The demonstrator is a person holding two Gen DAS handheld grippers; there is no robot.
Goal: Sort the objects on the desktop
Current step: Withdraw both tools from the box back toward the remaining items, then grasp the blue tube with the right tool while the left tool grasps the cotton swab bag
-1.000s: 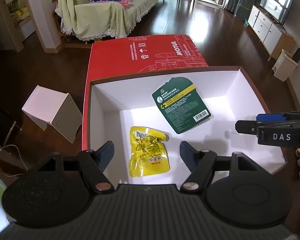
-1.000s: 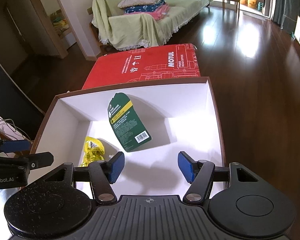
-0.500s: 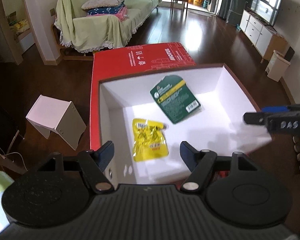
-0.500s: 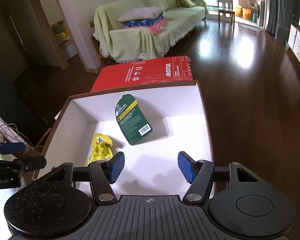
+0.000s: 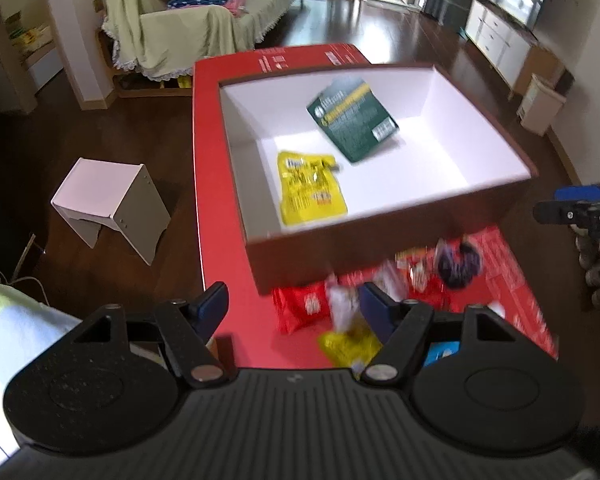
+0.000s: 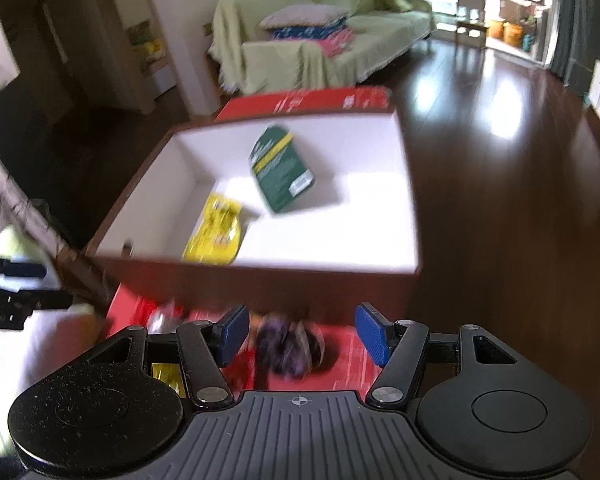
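Observation:
A brown box with a white inside (image 5: 380, 236) (image 6: 260, 280) stands on the red table top (image 5: 216, 208). In it lie a yellow pouch (image 5: 310, 188) (image 6: 216, 228) and a dark green packet (image 5: 352, 118) (image 6: 280, 170). In front of the box lie blurred loose items: a red packet (image 5: 304, 306), a yellow packet (image 5: 348, 346), a white wrapper (image 5: 342, 308) and a dark purple object (image 5: 458, 264) (image 6: 290, 346). My left gripper (image 5: 292, 310) is open above the near table edge. My right gripper (image 6: 300, 336) is open over the purple object, holding nothing.
A white stool (image 5: 112, 208) stands on the dark wood floor left of the table. A sofa under a green cover (image 5: 204, 20) (image 6: 320, 52) is at the back. White cabinets (image 5: 500, 40) line the right wall. The right gripper's tip (image 5: 580, 210) shows at the right edge.
Both grippers have pulled back from over the box toward the near side of the table. The loose items in front of the box have come into view. Both stay open.

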